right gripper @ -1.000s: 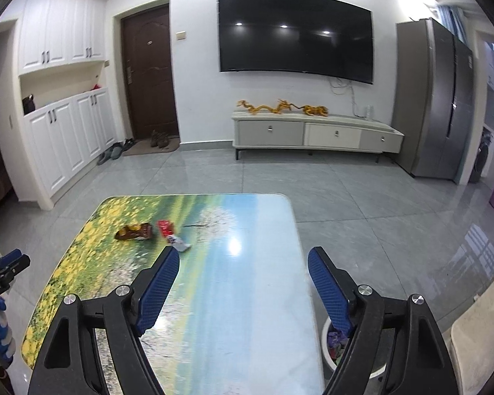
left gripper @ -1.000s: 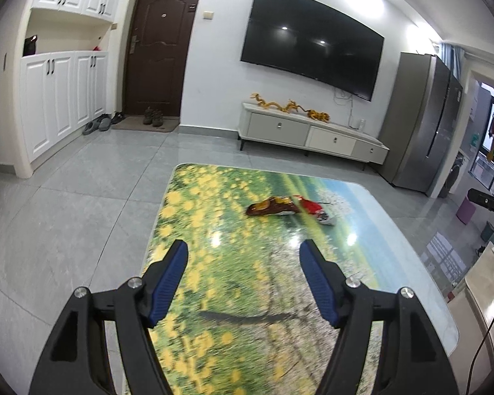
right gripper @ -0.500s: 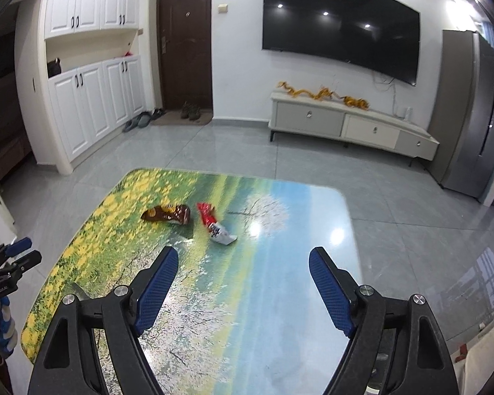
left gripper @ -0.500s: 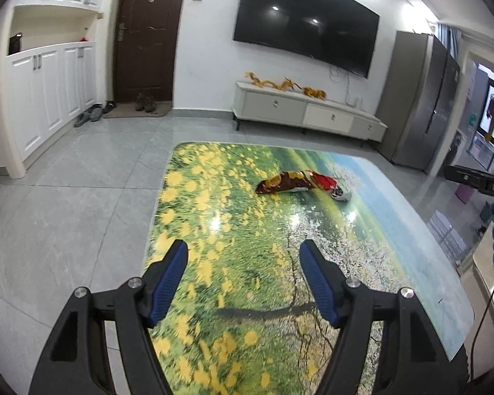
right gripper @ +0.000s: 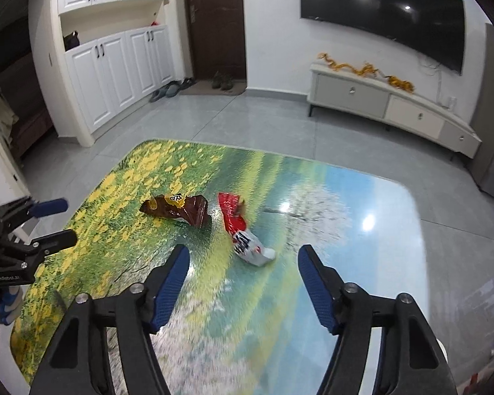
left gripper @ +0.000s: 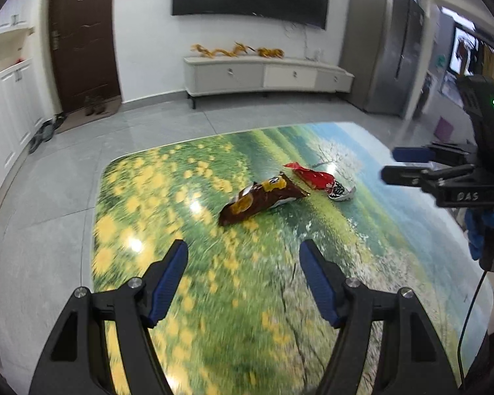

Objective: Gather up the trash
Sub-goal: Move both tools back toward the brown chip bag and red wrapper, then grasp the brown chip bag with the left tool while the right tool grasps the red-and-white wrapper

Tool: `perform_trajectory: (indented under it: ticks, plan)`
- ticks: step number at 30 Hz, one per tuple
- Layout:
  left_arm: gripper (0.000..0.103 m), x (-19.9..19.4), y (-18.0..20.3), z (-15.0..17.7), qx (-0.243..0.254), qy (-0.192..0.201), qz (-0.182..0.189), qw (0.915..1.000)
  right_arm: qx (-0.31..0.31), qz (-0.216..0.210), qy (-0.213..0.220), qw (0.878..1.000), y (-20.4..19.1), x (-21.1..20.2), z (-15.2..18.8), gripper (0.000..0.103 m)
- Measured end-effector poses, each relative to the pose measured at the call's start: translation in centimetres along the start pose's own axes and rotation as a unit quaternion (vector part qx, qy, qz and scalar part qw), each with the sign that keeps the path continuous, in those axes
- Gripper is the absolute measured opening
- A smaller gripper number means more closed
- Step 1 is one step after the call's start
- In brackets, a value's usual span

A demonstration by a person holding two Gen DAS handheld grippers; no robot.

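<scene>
Left wrist view: the left gripper (left gripper: 243, 251) hangs over the near part of a tabletop (left gripper: 141, 204) printed with a flower meadow, its jaws wide with nothing between them. Beyond them lies a brown snack wrapper (left gripper: 260, 200), and just to its far right a red and white wrapper (left gripper: 319, 181). The right gripper (left gripper: 392, 164) reaches in from the right edge.

Right wrist view: the right gripper (right gripper: 243, 253) points down at the tabletop (right gripper: 362, 204), its jaws closing from wide, with nothing pressed between them. The red and white wrapper (right gripper: 243, 227) lies just beyond the tips, the brown snack wrapper (right gripper: 178, 210) to its left. The left gripper (right gripper: 61, 222) shows at the left edge.
</scene>
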State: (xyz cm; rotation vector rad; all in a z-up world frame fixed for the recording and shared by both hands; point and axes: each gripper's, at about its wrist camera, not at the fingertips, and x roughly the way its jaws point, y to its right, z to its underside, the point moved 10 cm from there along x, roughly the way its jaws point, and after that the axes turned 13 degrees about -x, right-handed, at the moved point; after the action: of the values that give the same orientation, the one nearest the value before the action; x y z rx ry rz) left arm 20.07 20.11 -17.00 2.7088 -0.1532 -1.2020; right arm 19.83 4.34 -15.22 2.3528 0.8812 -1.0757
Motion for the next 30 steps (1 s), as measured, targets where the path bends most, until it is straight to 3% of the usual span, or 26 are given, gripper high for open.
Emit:
perform_trajectory:
  ticks: [12, 24, 30]
  plan:
    - [0.068, 6.9, 2.2, -2.8, 0.070, -0.037, 0.005, 0.9968, -0.040, -0.046, -0.041, 0.997, 0.7, 7.7, -0.7, 0.057]
    - [0.067, 10.6, 3.2, -2.2, 0.089, -0.074, 0.021, 0.9931, -0.043, -0.074, -0.053, 0.995, 1.0, 10.3, 0.0, 0.043]
    - [0.038, 10.8, 3.6, -1.7, 0.062, -0.089, 0.036, 0.9935, -0.036, -0.081, -0.051, 0.995, 0.7, 10.3, 0.3, 0.032]
